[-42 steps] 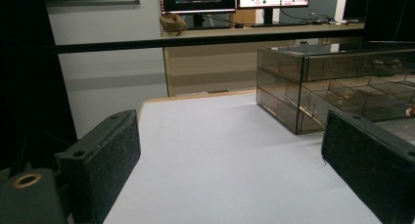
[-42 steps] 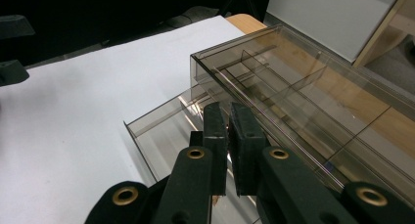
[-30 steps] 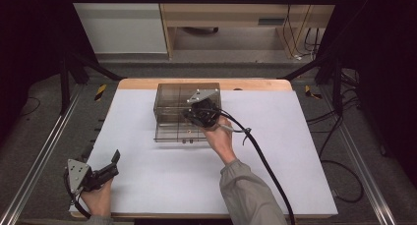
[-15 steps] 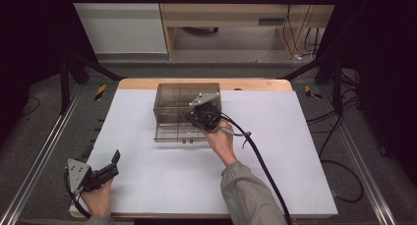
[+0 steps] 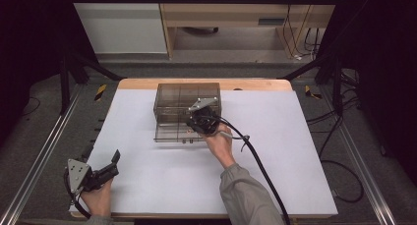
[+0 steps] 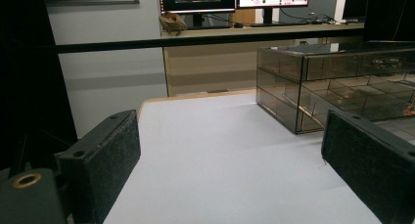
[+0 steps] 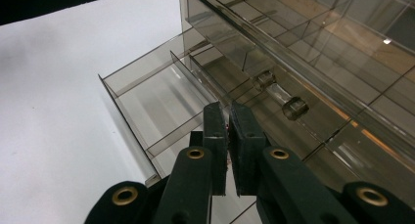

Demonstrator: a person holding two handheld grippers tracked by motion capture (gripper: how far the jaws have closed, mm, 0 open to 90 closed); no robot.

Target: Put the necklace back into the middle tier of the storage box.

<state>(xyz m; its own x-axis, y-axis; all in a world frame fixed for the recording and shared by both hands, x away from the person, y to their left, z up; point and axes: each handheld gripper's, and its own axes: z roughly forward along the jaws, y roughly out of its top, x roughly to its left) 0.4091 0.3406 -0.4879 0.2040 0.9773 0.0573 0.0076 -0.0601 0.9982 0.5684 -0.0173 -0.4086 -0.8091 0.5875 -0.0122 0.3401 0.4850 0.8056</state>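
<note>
**Drawer cabinet with its lower drawer pulled out under the right gripper**

Drawer cabinet (image 5: 187, 104) of smoky clear plastic sits directly ahead of the right gripper (image 5: 202, 121), long axis running across the table, its drawer fronts facing the person. In the right gripper view, the jaws are pressed nearly together with a small reddish thing pinched between the pads (image 7: 216, 131); what it is cannot be told. Just below them an open drawer (image 7: 151, 94) juts out from the cabinet toward the person, and a clear knob (image 7: 286, 100) stands on the front just beside the tips. Well apart, at the near left corner of the white table (image 5: 305, 151), the left gripper (image 5: 105, 168) rests with jaws spread wide, empty, pointing toward the cabinet.
</note>
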